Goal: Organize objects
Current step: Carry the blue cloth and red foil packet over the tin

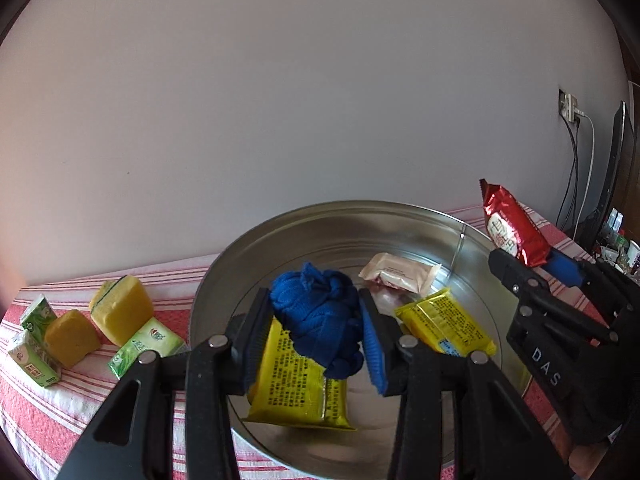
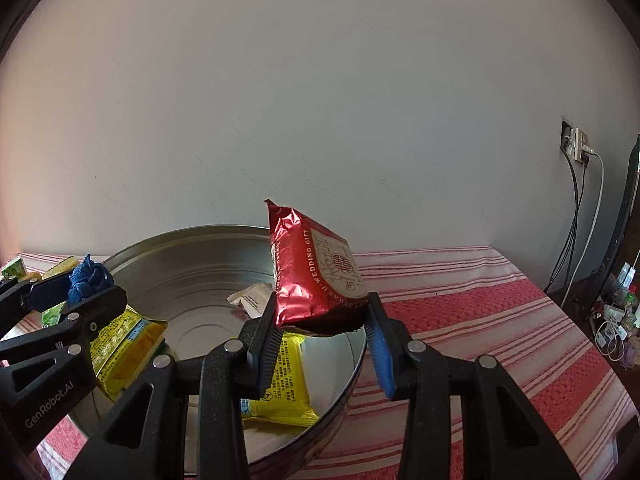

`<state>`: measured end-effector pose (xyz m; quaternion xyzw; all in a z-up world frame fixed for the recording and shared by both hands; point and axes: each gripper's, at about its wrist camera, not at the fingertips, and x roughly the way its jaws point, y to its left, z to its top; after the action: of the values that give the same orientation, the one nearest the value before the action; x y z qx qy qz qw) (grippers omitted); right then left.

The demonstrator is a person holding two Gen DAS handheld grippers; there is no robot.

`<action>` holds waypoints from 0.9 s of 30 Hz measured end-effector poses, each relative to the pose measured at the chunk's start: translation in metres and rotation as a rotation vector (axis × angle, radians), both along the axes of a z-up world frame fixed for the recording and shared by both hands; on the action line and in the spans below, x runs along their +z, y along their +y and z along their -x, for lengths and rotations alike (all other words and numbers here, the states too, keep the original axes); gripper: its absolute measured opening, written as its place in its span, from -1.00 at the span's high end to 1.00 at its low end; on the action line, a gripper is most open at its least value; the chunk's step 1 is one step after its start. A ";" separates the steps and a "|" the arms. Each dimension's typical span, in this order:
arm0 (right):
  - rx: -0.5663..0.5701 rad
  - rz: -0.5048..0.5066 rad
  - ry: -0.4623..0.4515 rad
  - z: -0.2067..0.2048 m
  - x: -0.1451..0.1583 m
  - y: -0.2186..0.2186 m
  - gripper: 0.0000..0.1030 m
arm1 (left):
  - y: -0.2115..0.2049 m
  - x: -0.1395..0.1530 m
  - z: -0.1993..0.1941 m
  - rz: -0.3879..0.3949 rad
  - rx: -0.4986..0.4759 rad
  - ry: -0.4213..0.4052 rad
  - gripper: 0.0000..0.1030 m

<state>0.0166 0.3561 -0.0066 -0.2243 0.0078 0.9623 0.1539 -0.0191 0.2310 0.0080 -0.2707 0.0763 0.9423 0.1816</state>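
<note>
Crumpled blue knit cloth is pinched in the left gripper, hanging above the round metal tin. Red foil snack packet is clamped low in the right gripper at the tin's rim. Risks: top-heavy packet tips outside; cloth snags a ribbed pad; grippers collide. Yellow sponges wait beyond.

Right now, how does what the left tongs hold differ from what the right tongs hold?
The left tongs grip a blue knitted cloth, soft and bunched; the right tongs grip a red foil packet, shiny, printed and standing upright. The cloth hangs over the inside of the metal basin; the packet sits at the basin's right rim. Both are clamped and lifted clear of the striped cloth.
</note>
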 end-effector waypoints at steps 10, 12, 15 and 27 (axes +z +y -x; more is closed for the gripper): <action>0.041 0.003 -0.054 0.009 -0.008 -0.004 0.17 | 0.010 -0.016 0.013 0.025 0.018 -0.042 0.19; 0.042 0.006 -0.054 0.008 -0.009 -0.005 0.17 | 0.012 -0.019 0.015 0.029 0.020 -0.046 0.19; 0.047 0.012 -0.059 0.008 -0.009 -0.004 0.17 | 0.018 -0.022 0.019 0.036 0.022 -0.042 0.19; 0.077 0.012 -0.067 0.013 -0.014 0.004 0.17 | 0.010 -0.019 0.008 0.057 0.028 -0.018 0.19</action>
<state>0.0034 0.3603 -0.0204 -0.2574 -0.0001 0.9593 0.1157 -0.0274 0.2413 -0.0110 -0.2853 0.0977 0.9397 0.1611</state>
